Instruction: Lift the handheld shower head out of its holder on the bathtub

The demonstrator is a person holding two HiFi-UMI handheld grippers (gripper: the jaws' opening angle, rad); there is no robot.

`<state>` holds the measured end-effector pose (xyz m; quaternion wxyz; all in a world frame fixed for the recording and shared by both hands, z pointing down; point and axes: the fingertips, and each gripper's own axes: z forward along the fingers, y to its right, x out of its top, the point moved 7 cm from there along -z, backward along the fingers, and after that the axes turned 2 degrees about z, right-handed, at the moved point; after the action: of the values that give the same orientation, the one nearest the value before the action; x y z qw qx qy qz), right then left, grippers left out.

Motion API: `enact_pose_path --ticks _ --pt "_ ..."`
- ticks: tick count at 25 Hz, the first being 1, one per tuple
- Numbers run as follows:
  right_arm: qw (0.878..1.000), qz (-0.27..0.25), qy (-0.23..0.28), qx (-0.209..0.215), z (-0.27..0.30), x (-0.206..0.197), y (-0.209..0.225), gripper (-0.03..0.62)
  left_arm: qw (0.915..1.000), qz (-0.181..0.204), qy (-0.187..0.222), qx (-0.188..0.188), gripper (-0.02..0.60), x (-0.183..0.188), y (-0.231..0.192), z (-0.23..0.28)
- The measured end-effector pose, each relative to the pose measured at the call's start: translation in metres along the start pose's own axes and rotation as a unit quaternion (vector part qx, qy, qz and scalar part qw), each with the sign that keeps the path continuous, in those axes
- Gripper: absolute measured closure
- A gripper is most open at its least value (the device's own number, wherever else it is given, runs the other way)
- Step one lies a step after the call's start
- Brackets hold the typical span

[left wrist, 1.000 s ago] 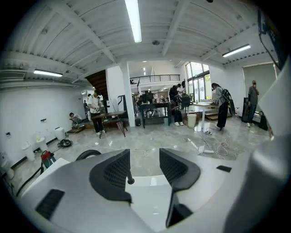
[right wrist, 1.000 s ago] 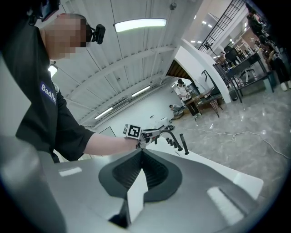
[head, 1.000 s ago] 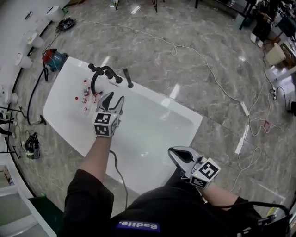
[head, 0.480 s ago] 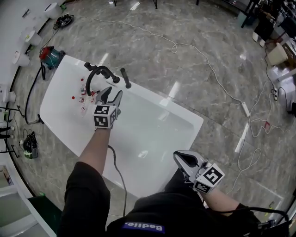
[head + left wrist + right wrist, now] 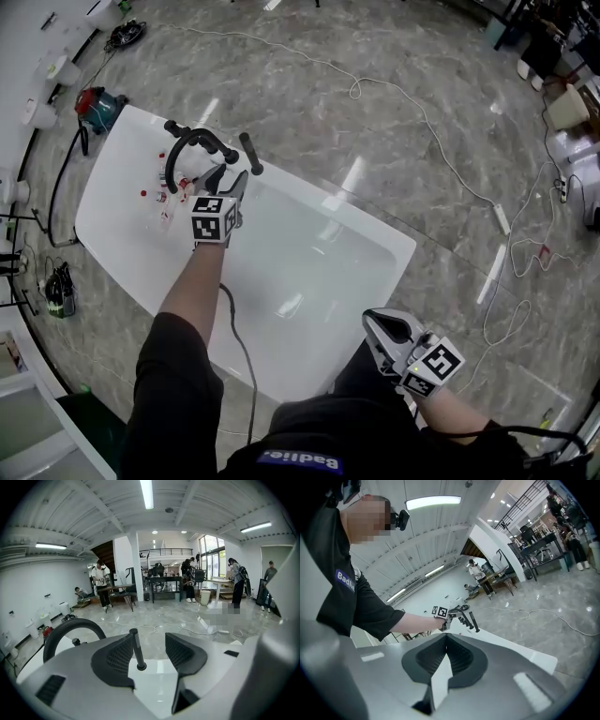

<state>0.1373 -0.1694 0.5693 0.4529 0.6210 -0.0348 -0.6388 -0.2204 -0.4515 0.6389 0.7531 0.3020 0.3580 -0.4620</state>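
Head view: white bathtub (image 5: 105, 204) on grey marble floor (image 5: 422, 112); left gripper (image 5: 226, 176) just opened wide, empty; right gripper (image 5: 375, 323) pressed together.

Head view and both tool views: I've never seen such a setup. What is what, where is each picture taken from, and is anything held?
No robot here: a person holds a two-jaw tool in each hand. The head view looks down from a camera on the person's head; the other two cameras ride on the tools and look along their jaws. Below is a white bathtub on a marble floor, with a curved black faucet, a black handheld shower head upright in its holder, and small red-and-white items on the rim. The left tool is open, its jaws have just been opening, and the shower head shows between them, not gripped. The right tool is shut and empty.
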Motion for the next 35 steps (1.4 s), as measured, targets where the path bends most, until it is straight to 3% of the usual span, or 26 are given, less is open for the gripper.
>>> enact_pose_path --ticks 11,24,35 --pt "1.0 0.017 -0.017 -0.015 -0.003 -0.013 0.029 0.594 0.9988 0.025 -0.04 0.004 0.383 -0.021 -0.005 0.053" --pt "0.998 0.037 -0.037 -0.03 -0.012 -0.028 0.056 0.594 0.998 -0.015 -0.053 0.032 0.382 -0.034 -0.025 0.101" --pt "0.999 0.024 -0.042 -0.014 -0.003 -0.027 0.072 0.594 0.9941 -0.064 -0.066 0.057 0.382 -0.043 -0.029 0.138"
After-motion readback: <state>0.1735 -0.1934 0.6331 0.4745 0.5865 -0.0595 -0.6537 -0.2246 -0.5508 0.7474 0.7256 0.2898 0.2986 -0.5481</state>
